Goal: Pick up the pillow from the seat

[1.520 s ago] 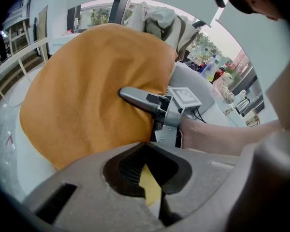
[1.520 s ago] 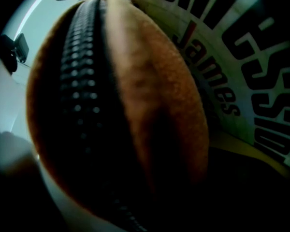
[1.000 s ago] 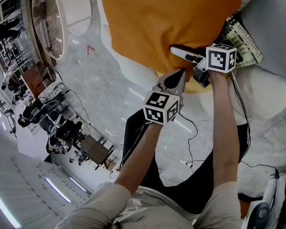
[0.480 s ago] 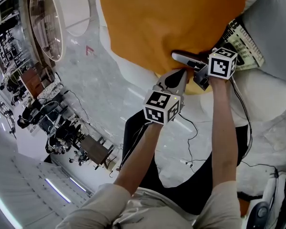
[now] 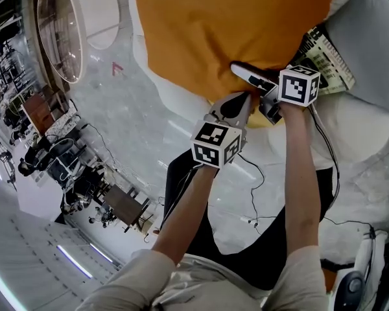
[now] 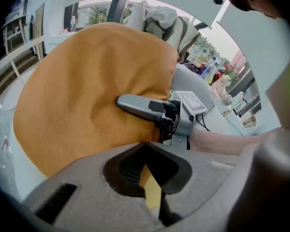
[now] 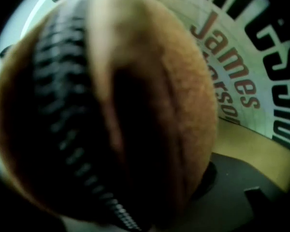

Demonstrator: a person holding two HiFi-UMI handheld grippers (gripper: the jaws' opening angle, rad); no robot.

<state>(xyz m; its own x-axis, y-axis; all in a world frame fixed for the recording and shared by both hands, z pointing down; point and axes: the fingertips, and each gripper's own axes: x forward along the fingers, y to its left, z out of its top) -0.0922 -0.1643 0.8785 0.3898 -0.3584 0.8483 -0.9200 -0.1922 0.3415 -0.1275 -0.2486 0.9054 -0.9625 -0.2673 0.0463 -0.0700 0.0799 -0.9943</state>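
Observation:
A big orange pillow (image 5: 220, 31) lies on the white seat (image 5: 178, 99) and fills the top of the head view. My left gripper (image 5: 232, 105) is shut on the pillow's near edge; a sliver of orange fabric (image 6: 150, 187) shows between its jaws. My right gripper (image 5: 244, 76) sits just to the right, its upper finger (image 6: 135, 105) lying flat on the fabric and its lower finger hidden under the pillow. Its jaws are closing with the pillow's edge between them. In the right gripper view the bunched pillow (image 7: 150, 105) and its zipper (image 7: 67, 120) fill the picture.
A printed book or magazine (image 5: 327, 54) lies under the pillow's right corner, beside a grey cushion (image 5: 376, 31). Cables (image 5: 259, 180) trail over the marble floor below. A round framed panel (image 5: 61, 34) and distant furniture are at the left.
Both grippers have stayed at the pillow's near edge, drifting slightly left and up in the head view. The right gripper's upper finger still lies on the fabric.

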